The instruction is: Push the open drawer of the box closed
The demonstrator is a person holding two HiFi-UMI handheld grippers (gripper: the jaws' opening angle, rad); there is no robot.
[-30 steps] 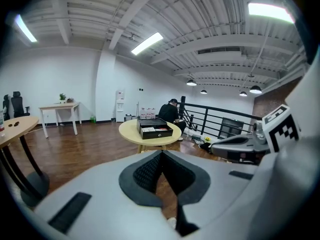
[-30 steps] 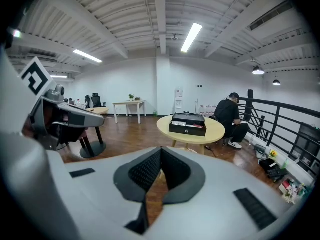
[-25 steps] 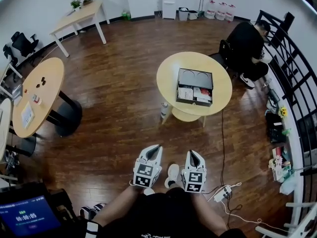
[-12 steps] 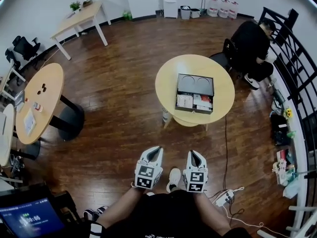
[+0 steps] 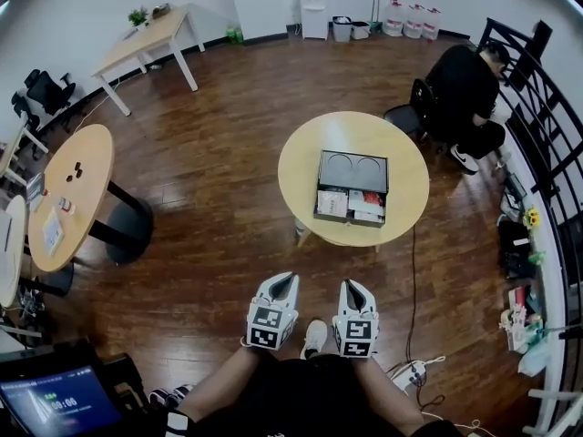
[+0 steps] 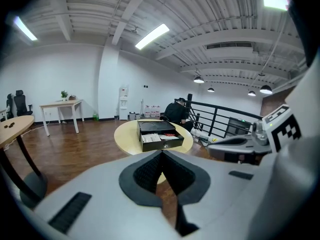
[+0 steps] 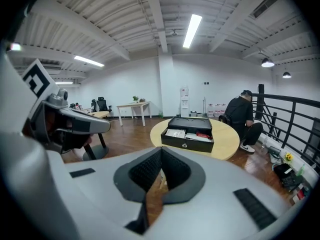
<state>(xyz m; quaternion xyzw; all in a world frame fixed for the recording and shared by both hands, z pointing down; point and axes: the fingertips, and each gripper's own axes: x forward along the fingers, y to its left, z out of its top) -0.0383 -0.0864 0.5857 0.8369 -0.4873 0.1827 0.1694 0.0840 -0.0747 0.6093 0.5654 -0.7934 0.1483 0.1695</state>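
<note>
Box [image 5: 353, 169] mid-surface [image 5: 301, 167], drawer [image 5: 350, 206] open. Left gripper [image 5: 285, 277] and right gripper [image 5: 353, 284] well apart from it; jaws seemingly closed tip to tip, empty.

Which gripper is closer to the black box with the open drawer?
Right. The right gripper faces the box nearly head-on, well short; the left gripper sits farther left.

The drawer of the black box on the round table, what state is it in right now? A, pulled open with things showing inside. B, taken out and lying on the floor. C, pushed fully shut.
A: the drawer juts out of the front of the box on the round table, with papers and a red item showing inside it.
</note>
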